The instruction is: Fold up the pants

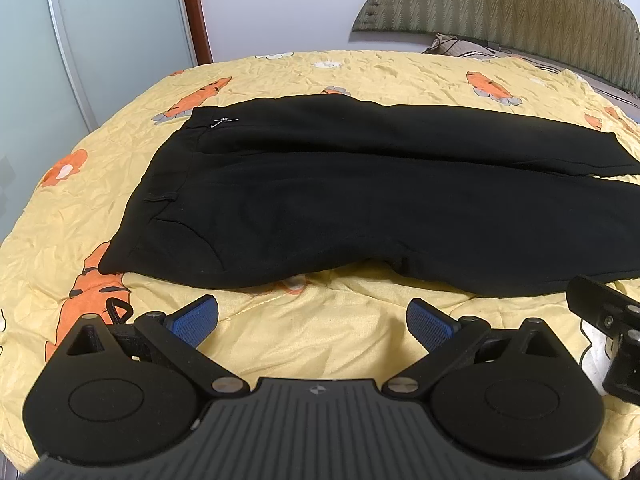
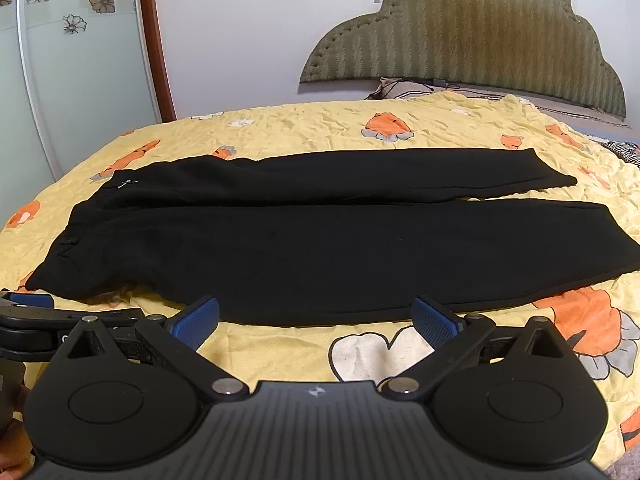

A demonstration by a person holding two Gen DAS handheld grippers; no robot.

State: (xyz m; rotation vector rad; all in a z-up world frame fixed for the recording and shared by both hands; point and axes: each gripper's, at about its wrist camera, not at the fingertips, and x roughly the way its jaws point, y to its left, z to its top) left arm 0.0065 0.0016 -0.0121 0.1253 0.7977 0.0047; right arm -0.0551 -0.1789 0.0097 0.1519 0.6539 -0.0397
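Black pants (image 1: pixel 340 200) lie flat on the yellow bedspread (image 1: pixel 320 76), waistband to the left, both legs stretched to the right, side by side. They also show in the right wrist view (image 2: pixel 320 248). My left gripper (image 1: pixel 312 320) is open and empty, just in front of the near edge by the seat. My right gripper (image 2: pixel 316 318) is open and empty, in front of the near leg's edge. The right gripper's body shows at the right edge of the left wrist view (image 1: pixel 612 320); the left gripper shows at the left edge of the right wrist view (image 2: pixel 60 320).
The yellow bedspread (image 2: pixel 320 128) with orange carrot prints covers the bed. A padded headboard (image 2: pixel 460 32) and a pillow (image 2: pixel 404 88) stand at the far right. A wardrobe door (image 2: pixel 72 60) and a white wall lie beyond the bed's left side.
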